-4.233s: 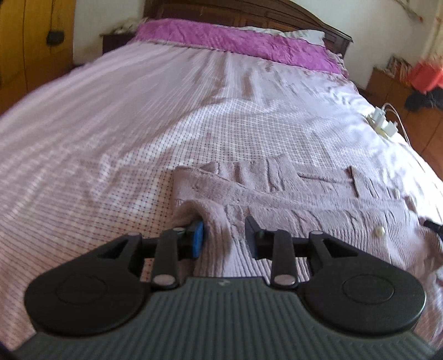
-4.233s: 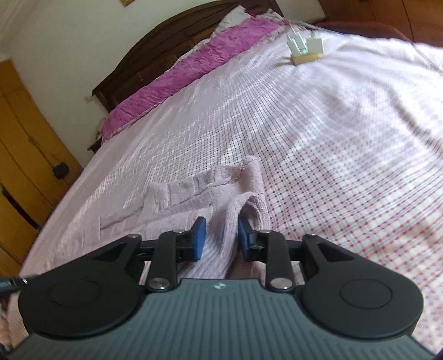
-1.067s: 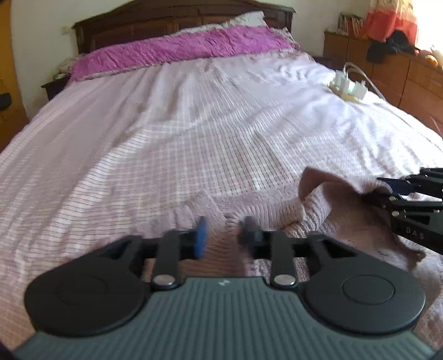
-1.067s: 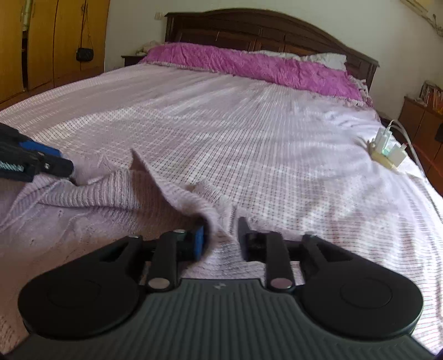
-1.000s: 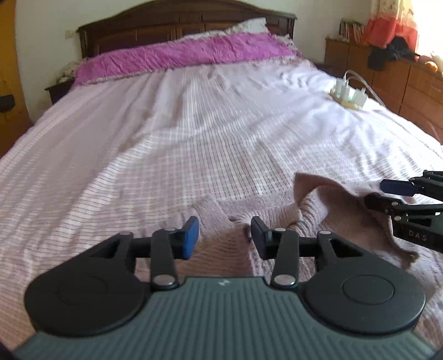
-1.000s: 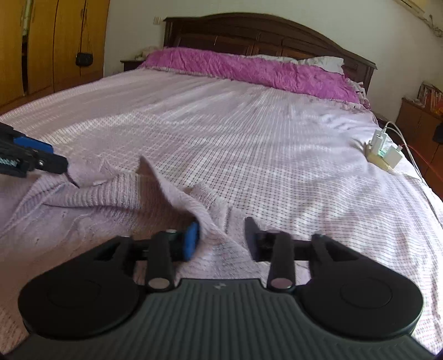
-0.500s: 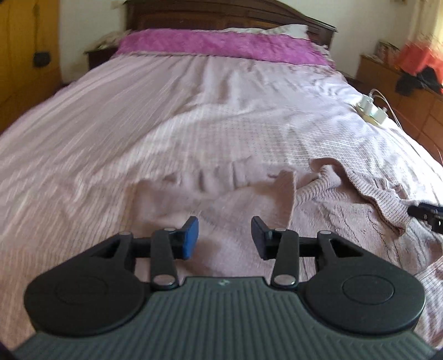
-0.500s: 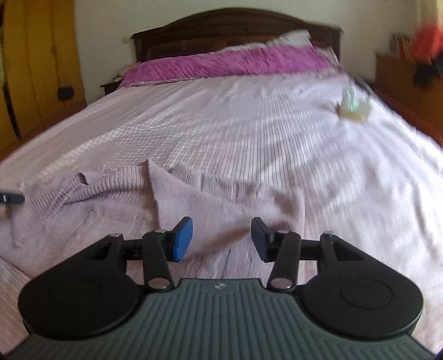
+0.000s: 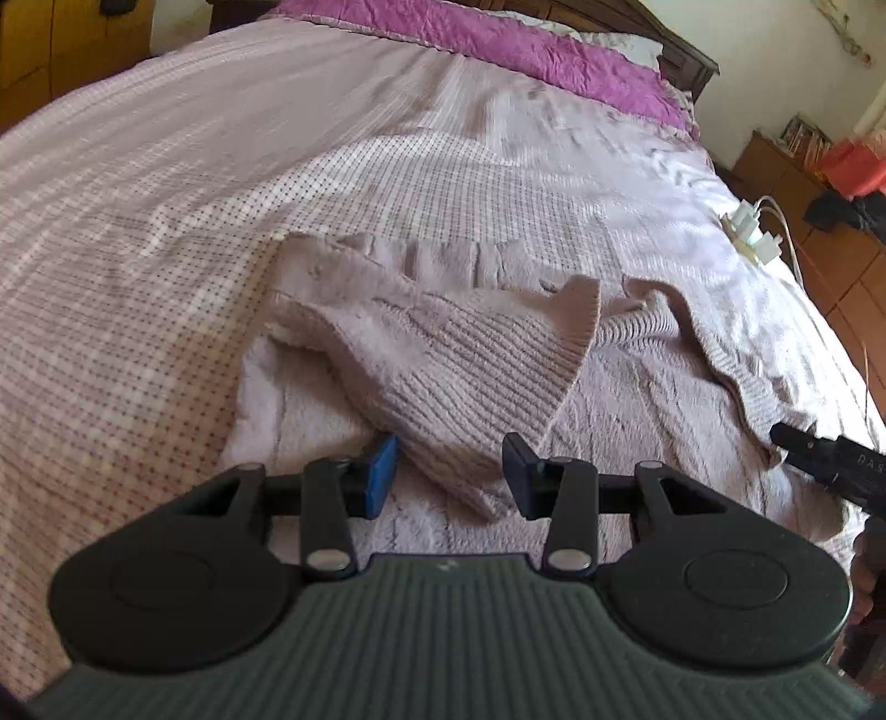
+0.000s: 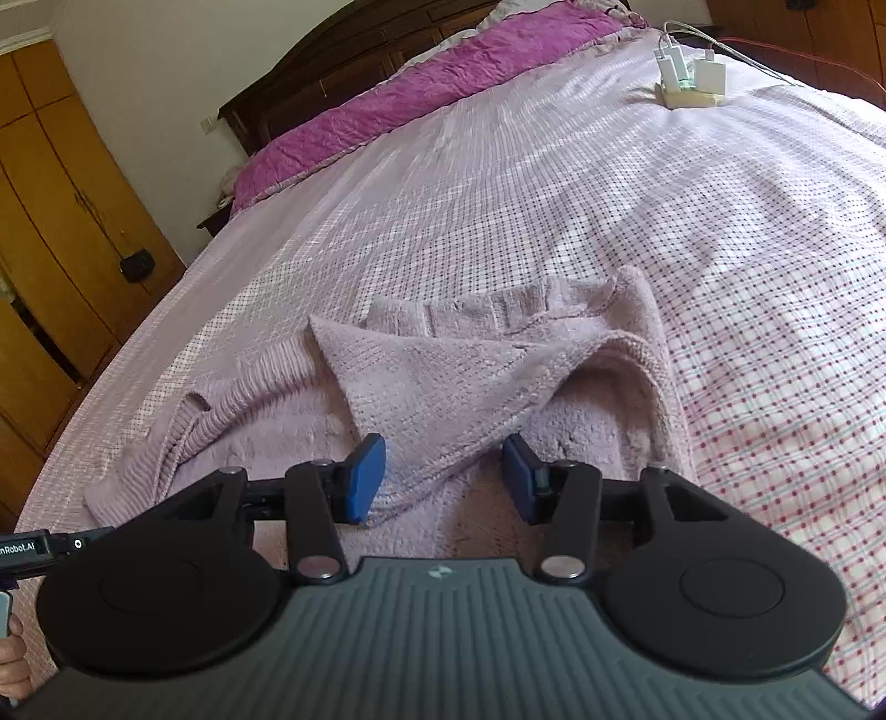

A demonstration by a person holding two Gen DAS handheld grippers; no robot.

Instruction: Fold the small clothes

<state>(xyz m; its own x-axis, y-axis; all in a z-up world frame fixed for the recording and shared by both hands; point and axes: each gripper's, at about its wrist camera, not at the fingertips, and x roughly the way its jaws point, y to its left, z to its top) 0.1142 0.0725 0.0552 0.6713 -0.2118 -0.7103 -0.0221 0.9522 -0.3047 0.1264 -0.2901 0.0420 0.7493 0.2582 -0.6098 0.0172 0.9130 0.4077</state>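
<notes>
Left tool [image 9: 449, 472]: jaws spread wide, holding nothing; a folded-over flap of the sweater lies just ahead, its tip reaching between the fingers.
Right tool [image 10: 441, 477]: jaws spread wide, holding nothing; another flap of the sweater lies between and just ahead of its blue pads [image 10: 362, 479].
Sweater [image 9: 459, 354]: pale lilac knit, lying on the bed directly in front of both tools, both sides folded in toward the middle, ribbed edges showing; rumpled, not flat.
Bed [image 9: 166, 221]: covered by a lilac checked sheet with small dots; it carries the sweater.
Pillows [image 9: 526, 44]: magenta cover, far ahead of the left tool at the dark wooden headboard [image 10: 343, 55].
Chargers [image 10: 686, 77]: white plugs on a power strip with white cables, far ahead and to the right of the right tool, on the bed.
Wardrobe [image 10: 61, 177]: yellow-brown wood, far left of the right tool.
Writing: in the left view the right tool's body at the right edge reads "DAS", cut off; in the right view the left tool's body at the left edge reads "nRobot.AI", start cut off.
</notes>
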